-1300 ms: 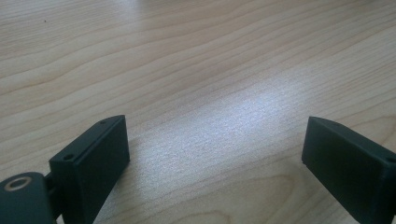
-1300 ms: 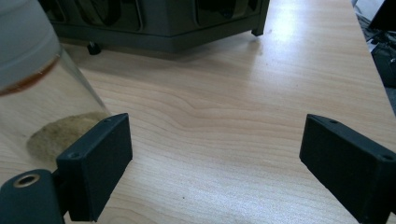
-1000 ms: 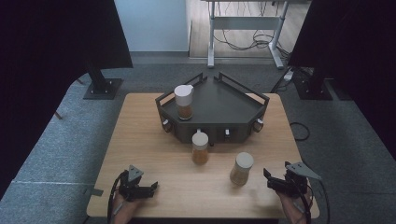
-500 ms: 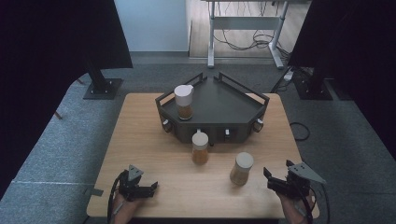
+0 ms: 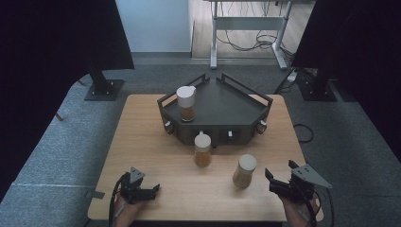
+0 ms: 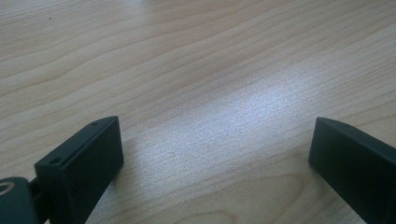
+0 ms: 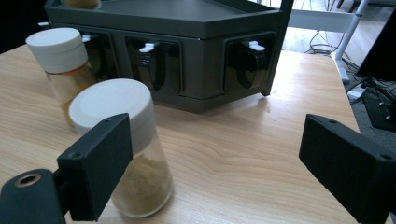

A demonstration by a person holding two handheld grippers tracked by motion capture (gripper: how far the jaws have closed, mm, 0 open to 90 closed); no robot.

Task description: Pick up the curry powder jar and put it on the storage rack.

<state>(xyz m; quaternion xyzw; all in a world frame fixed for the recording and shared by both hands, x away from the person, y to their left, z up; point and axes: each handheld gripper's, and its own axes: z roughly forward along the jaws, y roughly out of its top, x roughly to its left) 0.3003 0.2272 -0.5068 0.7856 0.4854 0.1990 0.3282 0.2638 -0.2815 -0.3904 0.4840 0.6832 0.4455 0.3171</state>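
Observation:
Three white-capped jars stand on the wooden table [image 5: 142, 142]. One with orange contents [image 5: 186, 101] sits on the dark angular rack [image 5: 227, 106]. A second orange one [image 5: 202, 149] stands just in front of the rack. A tan powder jar [image 5: 245, 170] is near the front right. My right gripper [image 5: 273, 182] hovers open just right of the powder jar. In the right gripper view its jaws [image 7: 215, 163] hold nothing, and the powder jar [image 7: 135, 154] stands behind the left jaw. My left gripper [image 5: 153, 191] rests at the front left; its jaws [image 6: 215, 154] have just been opening over bare wood.
The rack's front wall [image 7: 187, 56] carries several recessed clips with white tabs. The second orange jar [image 7: 63, 60] stands left of the powder jar. Grey carpet, black stand bases [image 5: 104, 87] and a white desk frame [image 5: 246, 23] lie beyond the table.
The right gripper has lifted a little near the table's front right corner. The left hand has stayed in place. The jars have not moved.

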